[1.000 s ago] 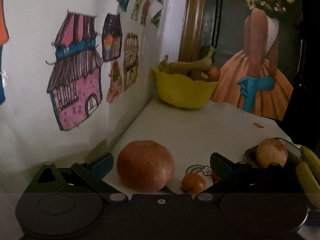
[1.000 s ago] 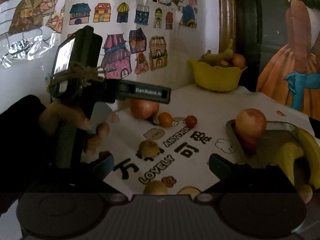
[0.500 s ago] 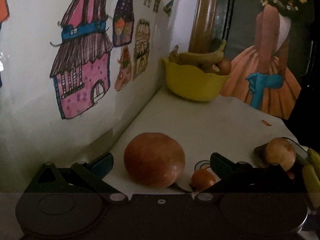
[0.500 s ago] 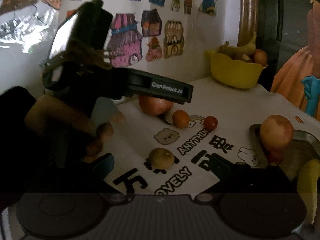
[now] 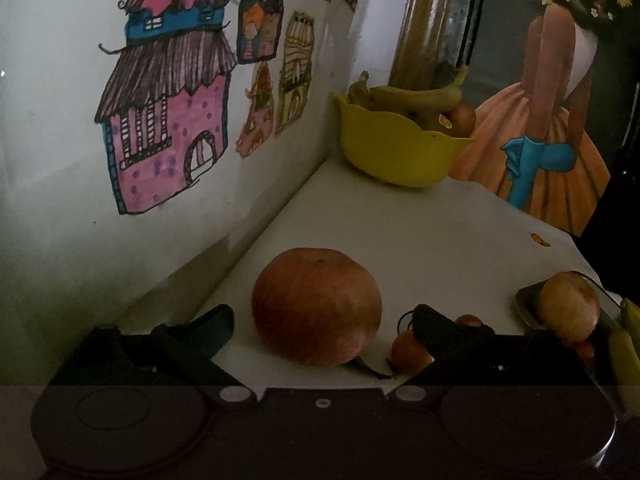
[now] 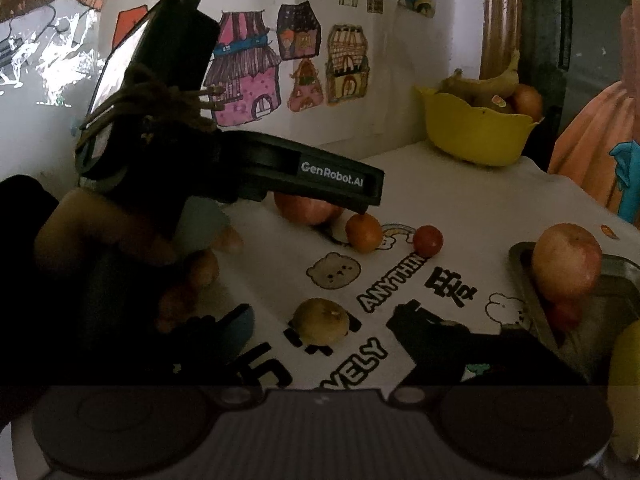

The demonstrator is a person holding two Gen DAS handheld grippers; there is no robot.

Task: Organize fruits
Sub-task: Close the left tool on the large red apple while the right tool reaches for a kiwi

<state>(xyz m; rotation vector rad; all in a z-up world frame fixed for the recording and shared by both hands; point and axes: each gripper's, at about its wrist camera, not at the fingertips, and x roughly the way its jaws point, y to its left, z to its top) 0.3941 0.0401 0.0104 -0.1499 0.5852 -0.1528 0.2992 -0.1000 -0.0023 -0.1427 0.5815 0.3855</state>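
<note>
- The left gripper (image 5: 320,324) sits low over the counter (image 5: 420,232), its fingers (image 5: 212,324) spread either side of a large red apple (image 5: 316,304); they have just been closing in, but gaps remain on both sides, so nothing is gripped.
- That large red apple rests on the counter close to the wall, beneath the taped-up house drawings (image 5: 168,128).
- A small orange fruit (image 5: 408,352) lies just right of the large red apple, partly behind the left gripper's right finger.
- The right gripper (image 6: 320,324) hovers nearer the front edge; its fingers (image 6: 416,320) have also just been closing around a small yellow-brown fruit (image 6: 322,320) lying on the printed cloth (image 6: 460,208). The fruit is between them, not touched.
- From the right wrist view, a hand (image 6: 120,240) holds the left gripper's handle.
- A small red fruit (image 6: 428,240) lies well beyond, near the rainbow print.
- A metal tray (image 6: 616,308) at the right holds a pale red apple (image 6: 566,266) and a banana (image 5: 628,360) at its edge.
- A yellow bowl (image 5: 392,152) at the far corner holds bananas and a round reddish fruit.
</note>
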